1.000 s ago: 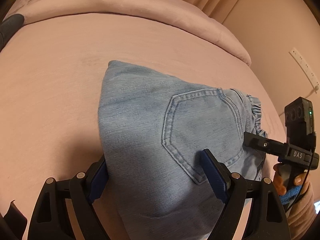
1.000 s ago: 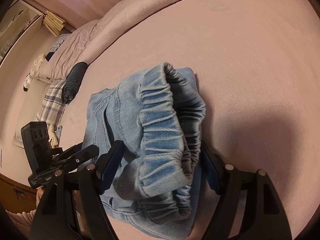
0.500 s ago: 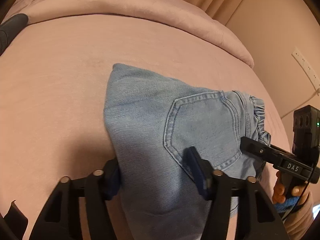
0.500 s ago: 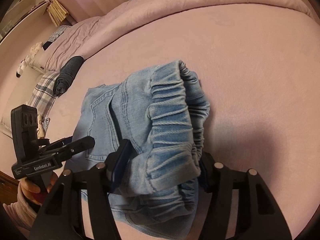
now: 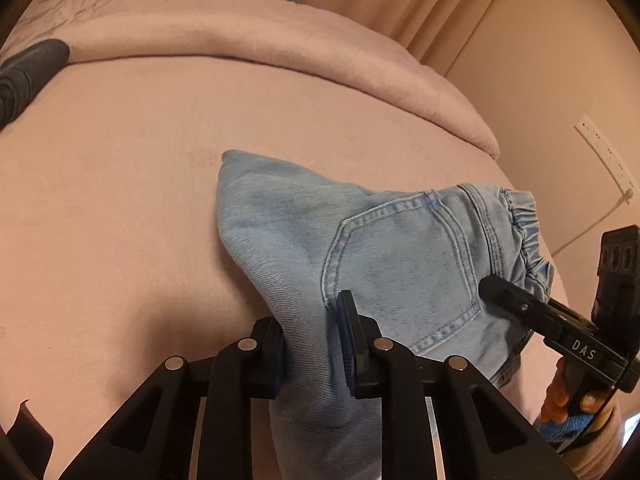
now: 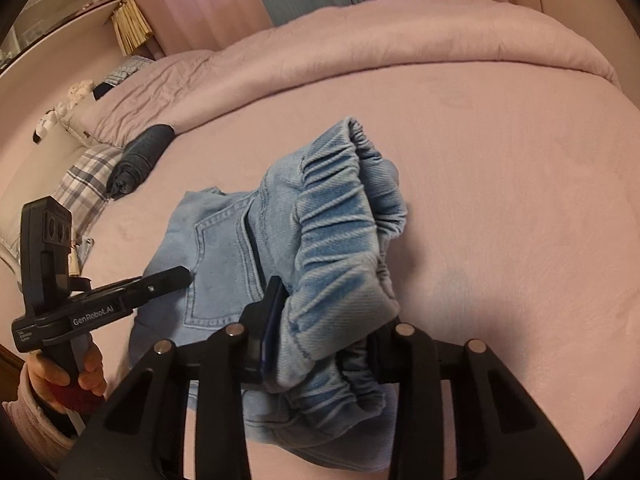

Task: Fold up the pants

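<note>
Denim now bunches between both pairs of pads, where a second ago each gripper stood wide astride it: the pants (image 5: 372,248) are being gripped at two ends, which I judge readies a lift or fold. The left gripper (image 5: 312,344) is closing on the fold edge; the right gripper (image 6: 324,340) is closing on the gathered elastic waistband (image 6: 340,240). Light blue, folded small, they lie on the pink bed (image 5: 120,160).

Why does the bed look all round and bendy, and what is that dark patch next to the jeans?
Left wrist view: the fisheye lens curves the bed and leaves dark corners; the shadow lies left of the jeans, under the left gripper. Right wrist view: same bending, a soft shadow right of the waistband, everything tinted warm pink, fairly sharp.
</note>
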Available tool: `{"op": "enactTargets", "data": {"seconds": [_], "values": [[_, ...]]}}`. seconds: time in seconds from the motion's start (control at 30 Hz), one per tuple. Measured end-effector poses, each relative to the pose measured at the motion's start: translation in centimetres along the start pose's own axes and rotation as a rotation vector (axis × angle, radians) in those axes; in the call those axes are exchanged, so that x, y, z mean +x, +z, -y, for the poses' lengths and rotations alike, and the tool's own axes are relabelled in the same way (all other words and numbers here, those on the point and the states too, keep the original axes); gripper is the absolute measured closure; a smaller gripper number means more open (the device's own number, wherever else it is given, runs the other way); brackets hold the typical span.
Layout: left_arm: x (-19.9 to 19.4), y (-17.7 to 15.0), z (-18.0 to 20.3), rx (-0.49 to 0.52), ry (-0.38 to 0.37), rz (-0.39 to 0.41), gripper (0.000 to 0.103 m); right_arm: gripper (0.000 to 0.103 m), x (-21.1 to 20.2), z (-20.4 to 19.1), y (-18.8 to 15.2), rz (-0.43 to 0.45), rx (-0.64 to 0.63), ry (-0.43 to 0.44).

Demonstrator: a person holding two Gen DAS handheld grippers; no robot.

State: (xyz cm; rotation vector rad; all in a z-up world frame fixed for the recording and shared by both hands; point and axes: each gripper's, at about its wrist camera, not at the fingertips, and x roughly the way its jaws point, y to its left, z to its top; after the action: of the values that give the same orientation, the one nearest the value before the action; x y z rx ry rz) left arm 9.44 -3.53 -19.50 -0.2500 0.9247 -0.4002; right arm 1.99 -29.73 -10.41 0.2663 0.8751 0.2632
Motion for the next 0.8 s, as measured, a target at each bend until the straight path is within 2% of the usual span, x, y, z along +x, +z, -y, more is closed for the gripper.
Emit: {"op": "enactTargets", "data": {"seconds": [0.37, 0.8], "values": [[-3.8, 2.6, -0.7, 0.031, 0.035, 0.120, 0.083, 0.069, -1.1, -3.7, 3.1, 0.092, -0.076, 0.043], [-4.1, 7.6, -3.1, 0.033, 0.088, 0.174, 0.083, 0.069, 0.7, -6.5, 7.9, 0.159, -0.148, 0.087]]}}
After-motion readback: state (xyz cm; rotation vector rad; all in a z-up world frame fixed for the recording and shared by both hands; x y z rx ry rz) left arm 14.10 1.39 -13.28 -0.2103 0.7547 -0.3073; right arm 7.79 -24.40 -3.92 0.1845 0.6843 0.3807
